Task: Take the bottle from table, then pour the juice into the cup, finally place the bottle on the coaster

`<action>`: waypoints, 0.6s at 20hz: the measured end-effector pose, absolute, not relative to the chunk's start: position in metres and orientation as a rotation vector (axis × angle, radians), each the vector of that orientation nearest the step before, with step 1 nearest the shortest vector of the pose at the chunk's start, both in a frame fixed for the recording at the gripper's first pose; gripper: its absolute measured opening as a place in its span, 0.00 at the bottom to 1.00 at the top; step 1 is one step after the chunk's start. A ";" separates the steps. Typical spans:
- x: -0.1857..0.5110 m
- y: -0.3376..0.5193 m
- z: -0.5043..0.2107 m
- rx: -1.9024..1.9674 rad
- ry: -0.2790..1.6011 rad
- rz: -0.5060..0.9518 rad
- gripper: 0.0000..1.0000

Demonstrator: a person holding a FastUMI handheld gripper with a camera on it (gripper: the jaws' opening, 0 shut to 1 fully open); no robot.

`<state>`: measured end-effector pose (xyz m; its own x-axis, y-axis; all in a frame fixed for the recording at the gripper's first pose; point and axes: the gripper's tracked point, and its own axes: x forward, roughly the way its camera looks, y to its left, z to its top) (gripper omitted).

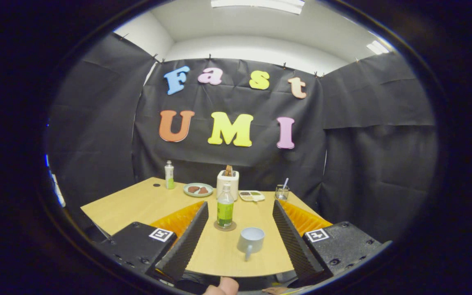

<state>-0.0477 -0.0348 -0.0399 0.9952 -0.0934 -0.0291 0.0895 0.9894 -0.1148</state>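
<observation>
Green-labelled bottle (225,209) upright on a round coaster (225,226), long axis vertical, straight ahead of the gripper (239,213) and a touch toward the left finger. Well apart from both fingers (187,241); nothing touching it. Fingers spread wide, released, grasping nothing, with open tabletop between them.

Taking the bottle as landmark: pale cup (250,241) just beside it, nearer the gripper and toward the right finger, handle pointing back at the gripper, mouth up. White toaster (228,183) directly behind the bottle. Plate (198,189) with dark pieces behind and left of it; shallow tray (252,196) and small glass (282,191) behind and right. Second, slimmer bottle (169,174) far behind and left, near the far corner of the wooden table (137,200).

Judging by this layout: either task finished with the bottle parked on the coaster, or not yet begun; cannot tell which. For any grasp, straight advance needed, slightly leftward, jaws kept wide to straddle the upright body, clearing the cup sitting close alongside.
</observation>
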 end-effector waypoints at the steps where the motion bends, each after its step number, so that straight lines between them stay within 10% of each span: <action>1: -0.048 -0.029 -0.043 -0.111 0.031 -0.078 1.00; 12: -0.042 -0.001 -0.058 -0.066 0.039 -0.018 1.00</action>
<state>-0.0423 -0.0007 -0.0583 0.9991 -0.0191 -0.0384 0.0165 0.9977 -0.0662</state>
